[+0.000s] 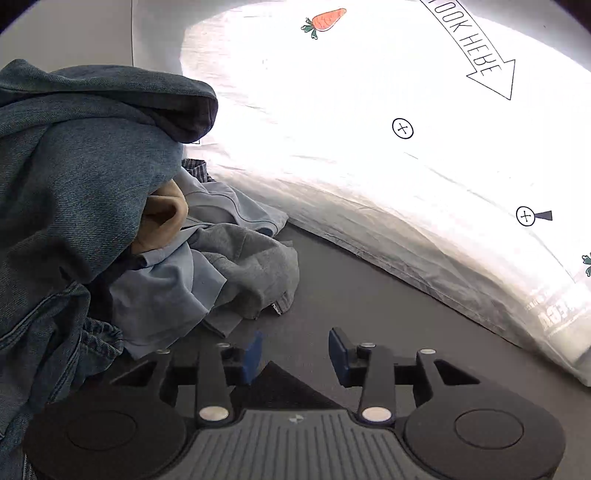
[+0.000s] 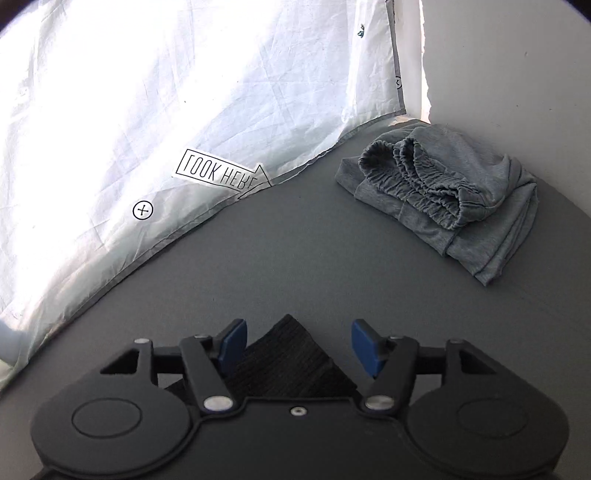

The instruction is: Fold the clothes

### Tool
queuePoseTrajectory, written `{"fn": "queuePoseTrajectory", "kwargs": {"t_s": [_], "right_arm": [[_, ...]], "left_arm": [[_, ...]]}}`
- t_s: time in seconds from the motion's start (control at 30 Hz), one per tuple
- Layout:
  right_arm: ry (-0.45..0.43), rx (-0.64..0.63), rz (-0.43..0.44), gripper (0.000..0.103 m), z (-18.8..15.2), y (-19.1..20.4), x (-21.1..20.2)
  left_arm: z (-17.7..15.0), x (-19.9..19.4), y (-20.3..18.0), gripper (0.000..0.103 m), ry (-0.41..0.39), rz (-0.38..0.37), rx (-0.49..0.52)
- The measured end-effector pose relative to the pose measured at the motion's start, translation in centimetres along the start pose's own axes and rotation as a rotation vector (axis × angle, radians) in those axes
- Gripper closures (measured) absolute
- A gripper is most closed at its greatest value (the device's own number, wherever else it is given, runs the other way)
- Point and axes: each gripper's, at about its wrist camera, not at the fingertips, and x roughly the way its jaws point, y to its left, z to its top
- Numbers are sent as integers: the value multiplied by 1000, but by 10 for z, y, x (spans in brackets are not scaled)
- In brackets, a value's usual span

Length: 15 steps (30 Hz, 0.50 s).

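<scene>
Grey surface (image 2: 295, 258) — both tongs, left (image 1: 295, 356) and right (image 2: 299, 343), spread empty; folded grey garment (image 2: 443, 195) apart.

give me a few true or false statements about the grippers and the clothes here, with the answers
1. Both grippers have their jaws apart and hold nothing. True: left gripper and right gripper are empty.
2. The grey folded garment lies alone on the grey surface. True.
3. The denim garment lies flat and neatly folded. False: it is heaped on top of the pile of clothes.
4. The white sheet carries a printed carrot. True.
5. The right gripper touches the folded garment. False: bare surface separates them.
</scene>
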Motion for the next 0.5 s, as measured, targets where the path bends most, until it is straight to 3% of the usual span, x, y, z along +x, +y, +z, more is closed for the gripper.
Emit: {"fn": "queuePoseTrajectory", "kwargs": {"t_s": [0.1,0.17,0.27,0.4,0.5], "right_arm": [[18,-51,0,33,-34,11,-9],[54,-65,12,34,-64,12,-15],[77,-126,30,38,-108,14,-33],[90,-236,22,38,-152,18,-57],[79,-326,52,35,-170,31,-72]], "left_arm": [[-23,-16,0,44,25,-43,-11],[-44,-29,3,44,78,-58,-23],[-77,-55,-4,43,147,-154,23],[-118,-94,-42,25,169,-281,259],[-145,-112,-73,24,149,-360,451]]}}
